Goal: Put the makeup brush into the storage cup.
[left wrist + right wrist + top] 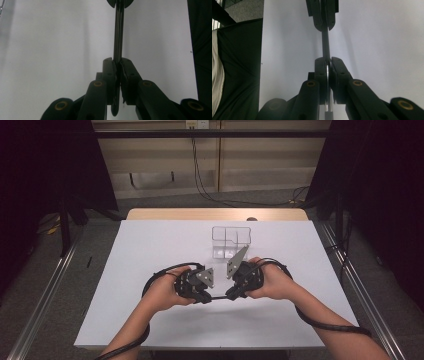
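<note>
A thin dark rod (218,297) lies level between my two grippers, just above the white table (150,260). My left gripper (206,298) is shut on one end of it and my right gripper (231,295) is shut on the other end; the two face each other. In the left gripper view the rod (118,37) runs straight up from my shut left gripper (118,65) to the far gripper at the top edge. In the right gripper view my right gripper (327,63) clamps the rod (325,42), with the left gripper's jaws closed on it above.
A clear plastic organiser (230,241) with several compartments stands on the table just behind the grippers. Black cables (325,322) trail from both grippers along the forearms. Metal rails (42,295) run along both sides of the table.
</note>
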A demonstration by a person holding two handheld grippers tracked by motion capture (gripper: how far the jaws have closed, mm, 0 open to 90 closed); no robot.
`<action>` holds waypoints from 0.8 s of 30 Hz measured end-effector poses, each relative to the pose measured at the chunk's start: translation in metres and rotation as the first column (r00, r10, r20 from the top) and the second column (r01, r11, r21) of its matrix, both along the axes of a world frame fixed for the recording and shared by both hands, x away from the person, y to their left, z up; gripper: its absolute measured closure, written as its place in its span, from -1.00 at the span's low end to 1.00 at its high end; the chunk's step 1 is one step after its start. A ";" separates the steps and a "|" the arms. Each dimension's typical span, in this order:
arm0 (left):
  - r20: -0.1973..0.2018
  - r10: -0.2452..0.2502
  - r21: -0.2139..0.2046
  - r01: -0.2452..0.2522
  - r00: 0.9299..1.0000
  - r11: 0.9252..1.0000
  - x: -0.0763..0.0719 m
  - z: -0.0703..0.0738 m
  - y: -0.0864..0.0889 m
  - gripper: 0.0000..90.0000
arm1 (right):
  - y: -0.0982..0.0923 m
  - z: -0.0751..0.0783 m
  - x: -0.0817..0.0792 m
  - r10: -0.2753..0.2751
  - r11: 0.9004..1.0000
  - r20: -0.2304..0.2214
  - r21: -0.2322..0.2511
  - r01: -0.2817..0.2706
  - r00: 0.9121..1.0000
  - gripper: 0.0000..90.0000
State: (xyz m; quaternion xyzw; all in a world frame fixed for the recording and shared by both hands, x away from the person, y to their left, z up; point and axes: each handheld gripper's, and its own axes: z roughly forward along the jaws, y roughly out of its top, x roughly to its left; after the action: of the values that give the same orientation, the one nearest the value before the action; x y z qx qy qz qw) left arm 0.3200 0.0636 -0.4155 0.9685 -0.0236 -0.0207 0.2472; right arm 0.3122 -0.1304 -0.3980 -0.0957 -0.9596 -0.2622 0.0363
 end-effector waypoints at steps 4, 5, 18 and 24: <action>-0.003 0.002 -0.004 -0.002 1.000 1.000 -0.001 -0.001 0.000 0.86 | -0.003 0.006 0.003 -0.003 0.999 -0.005 0.035 0.003 1.000 0.87; 0.001 0.007 -0.006 -0.007 1.000 1.000 -0.001 -0.001 0.000 0.87 | -0.003 0.007 0.003 -0.005 0.999 -0.009 0.032 0.005 1.000 0.87; -0.009 0.004 0.008 -0.004 1.000 1.000 -0.002 -0.003 0.003 0.87 | -0.004 -0.003 0.003 -0.006 0.998 -0.011 0.057 0.006 1.000 0.65; -0.006 0.023 0.000 -0.023 1.000 1.000 -0.001 -0.005 0.007 0.87 | -0.013 -0.008 0.005 -0.044 0.990 -0.001 0.136 0.044 0.999 0.20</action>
State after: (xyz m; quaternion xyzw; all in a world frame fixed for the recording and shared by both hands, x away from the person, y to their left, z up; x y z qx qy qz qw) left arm 0.3189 0.0704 -0.4200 0.9686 -0.0115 -0.0206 0.2474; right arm 0.3175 -0.1432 -0.4058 -0.1139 -0.9371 -0.3280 0.0361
